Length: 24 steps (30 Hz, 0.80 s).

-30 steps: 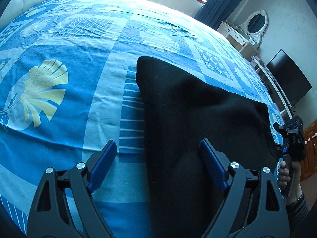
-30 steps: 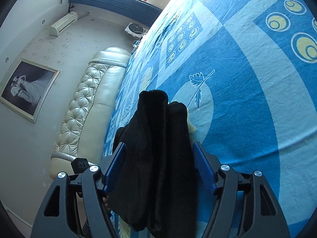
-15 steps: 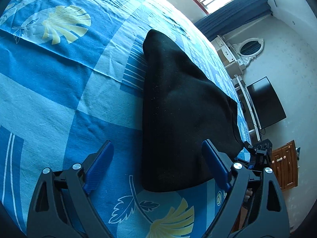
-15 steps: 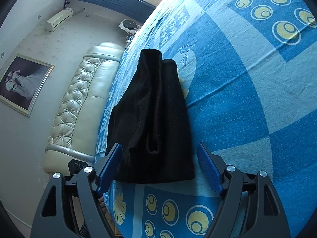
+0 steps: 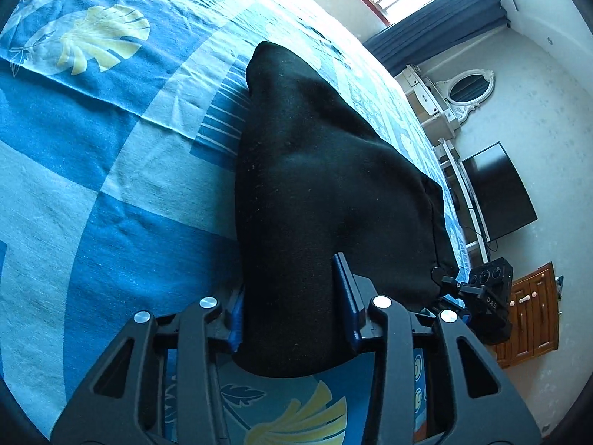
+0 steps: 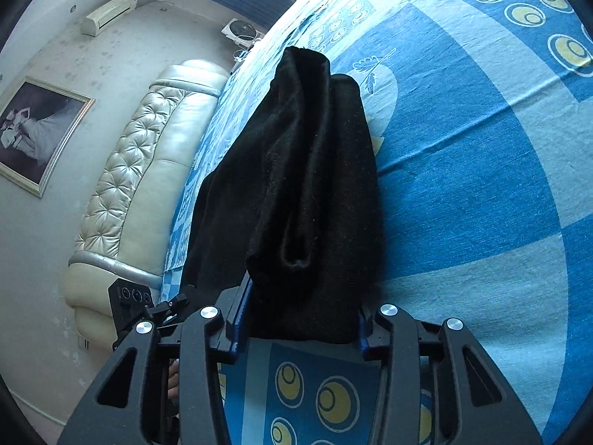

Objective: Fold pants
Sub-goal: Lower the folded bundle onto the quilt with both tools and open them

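1. Change, L side: left gripper [image 5: 292, 307], wide open 0.5 s ago w/ nothing between fingers, now closed down onto near edge of black pants [image 5: 318, 185]. Cloth bunched between both blue pads, pinched firm.
2. Change, R side: right gripper [image 6: 296, 315], likewise spread 0.5 s ago, now narrowed onto other near corner of pants [image 6: 304, 185]. Fabric fills gap, both pads touching cloth; thicker stack here, rolled hem visible just above fingers.
3. Meaning for task: release → re-grip. Prob. start of next fold, i.e. near end about to be lifted & carried toward far end. Judgement only.
4. Location: pants lying partly folded on blue patterned bedsheet [image 5: 111, 185], near end at bed's edge by both grippers, far end tapering toward mid-bed. Headboard [image 6: 148, 170] at left in R view, TV [image 5: 496, 189] & mirror [image 5: 470, 89] at right in L view.
5. Risk: thick multi-layer grip on R could drop inner layers on lift.
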Each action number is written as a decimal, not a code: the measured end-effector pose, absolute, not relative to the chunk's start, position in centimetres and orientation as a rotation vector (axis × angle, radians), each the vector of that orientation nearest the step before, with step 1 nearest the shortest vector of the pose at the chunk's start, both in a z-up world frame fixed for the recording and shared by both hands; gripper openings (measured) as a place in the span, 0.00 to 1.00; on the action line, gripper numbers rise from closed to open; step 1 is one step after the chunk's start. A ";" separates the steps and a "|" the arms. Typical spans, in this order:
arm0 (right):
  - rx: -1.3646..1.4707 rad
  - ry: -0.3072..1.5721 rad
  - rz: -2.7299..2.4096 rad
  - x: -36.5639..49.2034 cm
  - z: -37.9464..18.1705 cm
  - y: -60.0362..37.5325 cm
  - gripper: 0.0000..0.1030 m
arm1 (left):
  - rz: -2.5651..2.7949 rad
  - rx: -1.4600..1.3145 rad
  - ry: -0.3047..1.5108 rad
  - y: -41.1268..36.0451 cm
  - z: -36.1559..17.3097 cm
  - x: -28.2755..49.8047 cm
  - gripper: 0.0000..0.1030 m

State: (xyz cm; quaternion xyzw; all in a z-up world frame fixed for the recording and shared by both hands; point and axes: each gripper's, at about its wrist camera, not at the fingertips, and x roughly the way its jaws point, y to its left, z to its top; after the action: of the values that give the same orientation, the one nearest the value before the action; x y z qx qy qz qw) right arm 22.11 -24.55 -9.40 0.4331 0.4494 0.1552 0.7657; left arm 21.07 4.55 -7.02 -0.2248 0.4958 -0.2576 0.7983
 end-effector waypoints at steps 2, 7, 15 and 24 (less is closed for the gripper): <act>0.953 0.970 0.337 21.8 -9.5 -24.9 0.39 | -0.532 -0.443 1.052 4.1 -6.4 20.7 0.34; 0.973 0.966 0.344 21.4 -9.6 -25.2 0.37 | -0.518 -0.410 1.041 3.7 -5.8 20.4 0.30; 0.983 0.954 0.350 20.4 -9.4 -25.5 0.37 | -0.507 -0.384 1.030 3.5 -5.5 20.2 0.28; 1.008 0.959 0.351 18.4 -9.2 -25.2 0.37 | -0.499 -0.336 1.031 3.2 -5.0 18.6 0.27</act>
State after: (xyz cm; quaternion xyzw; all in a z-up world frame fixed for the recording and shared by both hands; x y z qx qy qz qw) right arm 18.37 -25.20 -9.24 0.4617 0.4396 0.1608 0.7535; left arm 18.63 3.16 -4.98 -0.1581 0.4856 -0.2350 0.8270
